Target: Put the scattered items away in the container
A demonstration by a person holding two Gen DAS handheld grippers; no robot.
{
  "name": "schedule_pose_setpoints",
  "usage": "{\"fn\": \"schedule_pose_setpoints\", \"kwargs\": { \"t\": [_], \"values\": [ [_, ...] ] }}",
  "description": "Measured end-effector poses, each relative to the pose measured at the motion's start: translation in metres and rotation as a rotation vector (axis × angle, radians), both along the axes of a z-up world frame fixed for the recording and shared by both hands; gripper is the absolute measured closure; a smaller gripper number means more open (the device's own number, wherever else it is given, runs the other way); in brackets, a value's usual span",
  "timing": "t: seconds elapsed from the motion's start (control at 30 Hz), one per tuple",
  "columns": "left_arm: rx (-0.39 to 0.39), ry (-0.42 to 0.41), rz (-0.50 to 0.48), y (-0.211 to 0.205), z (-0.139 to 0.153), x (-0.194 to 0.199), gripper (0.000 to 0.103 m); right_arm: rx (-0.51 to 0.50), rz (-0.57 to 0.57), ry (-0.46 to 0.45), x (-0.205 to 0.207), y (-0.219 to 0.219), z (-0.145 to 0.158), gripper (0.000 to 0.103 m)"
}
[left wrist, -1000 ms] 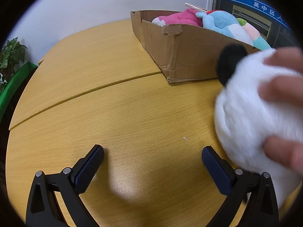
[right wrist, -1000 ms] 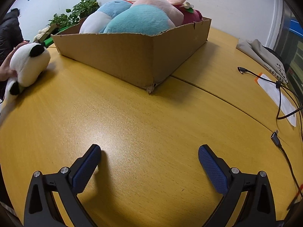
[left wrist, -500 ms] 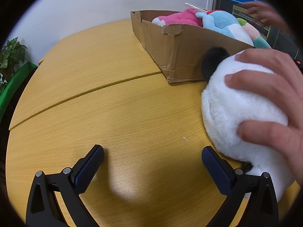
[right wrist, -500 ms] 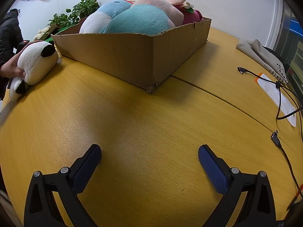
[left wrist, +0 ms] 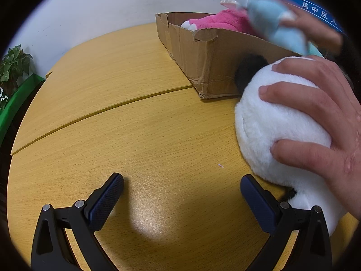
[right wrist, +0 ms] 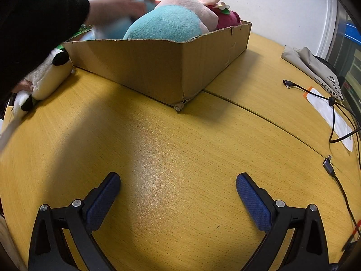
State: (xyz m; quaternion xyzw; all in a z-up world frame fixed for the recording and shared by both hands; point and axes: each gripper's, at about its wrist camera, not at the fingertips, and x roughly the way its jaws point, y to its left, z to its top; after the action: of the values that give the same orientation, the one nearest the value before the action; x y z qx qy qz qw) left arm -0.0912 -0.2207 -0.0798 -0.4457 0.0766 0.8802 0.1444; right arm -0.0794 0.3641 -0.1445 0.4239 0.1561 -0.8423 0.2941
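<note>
Both sets of jaws are standing wide apart and are gripping nothing. On the left gripper (left wrist: 181,190), the blue-padded fingers (left wrist: 106,202) are hovering low over the yellow wooden counter (left wrist: 135,135). On the right gripper (right wrist: 178,190), the jaws are likewise spread over bare counter (right wrist: 180,158).

In the left wrist view, a white panda plush (left wrist: 270,124) is lying on the counter at 2 o'clock, just beside the right finger. A bare hand (left wrist: 320,122) is pressing down on it. The panda's black ear (left wrist: 248,70) is sitting against the wall of the cardboard box (left wrist: 214,67) at 1 o'clock. A pink plush (left wrist: 221,21) is lying inside the box. A second hand (left wrist: 315,29), blurred, is grasping a light blue plush (left wrist: 277,24) above the box rim.

In the right wrist view, the box (right wrist: 158,67) is standing at 12 o'clock, holding a teal plush (right wrist: 167,24) and a pink-and-red plush (right wrist: 216,11). The panda (right wrist: 47,76) is lying at 10 o'clock, touching the box's left corner. Black cables (right wrist: 338,113) and a white paper slip (right wrist: 327,110) are lying at 3 o'clock, well apart from the box. A grey cloth (right wrist: 311,63) is lying at 2 o'clock.
</note>
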Motion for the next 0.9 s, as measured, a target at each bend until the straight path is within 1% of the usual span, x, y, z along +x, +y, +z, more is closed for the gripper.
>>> {"fn": "schedule_pose_setpoints", "kwargs": {
  "t": [0.9],
  "values": [
    [-0.001, 0.001, -0.001, 0.0018, 0.0012, -0.0025, 0.000, 0.000, -0.002, 0.000, 0.0009, -0.0006, 0.0000, 0.000]
  ]
}}
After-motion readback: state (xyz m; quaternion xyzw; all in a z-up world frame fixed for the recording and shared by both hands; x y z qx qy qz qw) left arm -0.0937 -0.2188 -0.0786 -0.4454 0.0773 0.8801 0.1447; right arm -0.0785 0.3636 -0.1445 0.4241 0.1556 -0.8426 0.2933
